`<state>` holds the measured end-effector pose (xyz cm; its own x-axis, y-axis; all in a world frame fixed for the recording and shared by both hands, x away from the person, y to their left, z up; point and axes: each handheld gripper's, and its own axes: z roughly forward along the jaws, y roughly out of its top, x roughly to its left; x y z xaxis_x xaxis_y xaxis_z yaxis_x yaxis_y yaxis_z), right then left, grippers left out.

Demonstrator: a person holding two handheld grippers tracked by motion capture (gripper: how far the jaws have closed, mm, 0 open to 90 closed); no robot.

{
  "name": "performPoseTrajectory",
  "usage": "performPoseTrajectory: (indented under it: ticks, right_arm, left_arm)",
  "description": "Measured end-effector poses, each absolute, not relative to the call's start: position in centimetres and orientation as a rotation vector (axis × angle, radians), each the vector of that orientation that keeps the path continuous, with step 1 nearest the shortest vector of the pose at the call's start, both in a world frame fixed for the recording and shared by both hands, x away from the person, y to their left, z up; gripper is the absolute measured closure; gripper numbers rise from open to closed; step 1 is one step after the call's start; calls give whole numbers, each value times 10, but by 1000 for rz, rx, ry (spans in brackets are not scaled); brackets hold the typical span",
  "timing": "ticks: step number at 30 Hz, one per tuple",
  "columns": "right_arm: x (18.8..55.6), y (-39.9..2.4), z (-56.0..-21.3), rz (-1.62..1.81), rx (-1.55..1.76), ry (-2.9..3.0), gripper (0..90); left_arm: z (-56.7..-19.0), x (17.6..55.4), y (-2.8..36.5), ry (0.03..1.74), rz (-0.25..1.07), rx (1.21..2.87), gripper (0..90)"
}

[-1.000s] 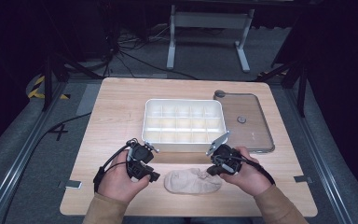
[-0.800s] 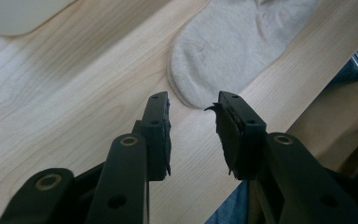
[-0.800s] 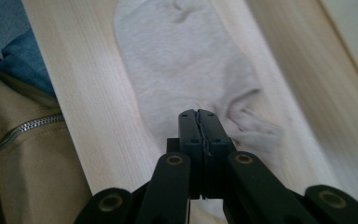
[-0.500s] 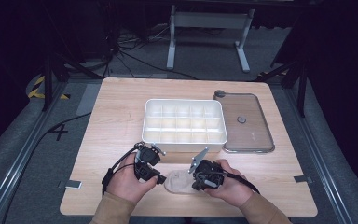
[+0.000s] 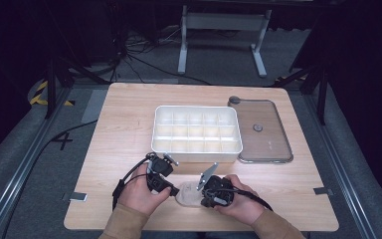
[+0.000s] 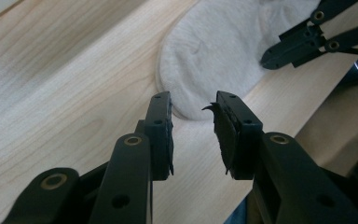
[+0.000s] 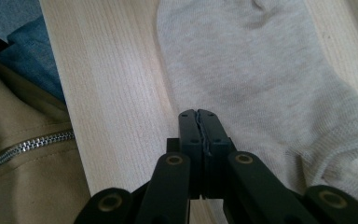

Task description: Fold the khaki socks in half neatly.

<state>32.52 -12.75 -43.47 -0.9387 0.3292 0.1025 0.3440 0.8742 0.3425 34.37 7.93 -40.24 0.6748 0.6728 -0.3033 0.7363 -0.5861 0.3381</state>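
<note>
A white sock [image 5: 188, 193] is lying flat on the wooden table [image 5: 129, 129], near the front edge, between the person's two hands. In the left gripper view the sock [image 6: 219, 51] is showing its round end. In the right gripper view the sock [image 7: 256, 70] is stretching away up the picture, with its ribbed part at the lower right.

The left hand [image 5: 139, 191] is holding the left gripper [image 6: 193, 105]. Its jaws are standing a little apart, with nothing between them. The tips are sitting right at the round end of the sock. In the high view the left gripper [image 5: 171, 188] is pointing toward the sock from the left.

The right hand [image 5: 241, 201] is holding the right gripper [image 7: 199, 114]. Its jaws are pressing tight together. The tips are sitting at the edge of the sock, but it is too hard to tell if any cloth is pinched in them. In the high view the right gripper [image 5: 202, 195] is lying at the right end of the sock.

Behind the hands, a white tray [image 5: 197, 149] with many small boxes inside is sitting in the middle of the table. A clear lid [image 5: 273, 144] is lying flat just beside it, on the right.
</note>
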Motion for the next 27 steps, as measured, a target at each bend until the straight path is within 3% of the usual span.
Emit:
performPoseTrajectory:
  ticks: [8,19,27]
  right_arm:
    - [324,-129,-435,-572,-547,-3001,896]
    - [325,-130,-436,-587,-545,-2995,895]
    - [325,-130,-436,-588,-550,-2992,894]
  left_arm:
    - [-419,350,75,1177,-211,2371,673]
    - [-432,353,68,1218,-256,2424,749]
    - [-438,354,64,1240,-274,2444,724]
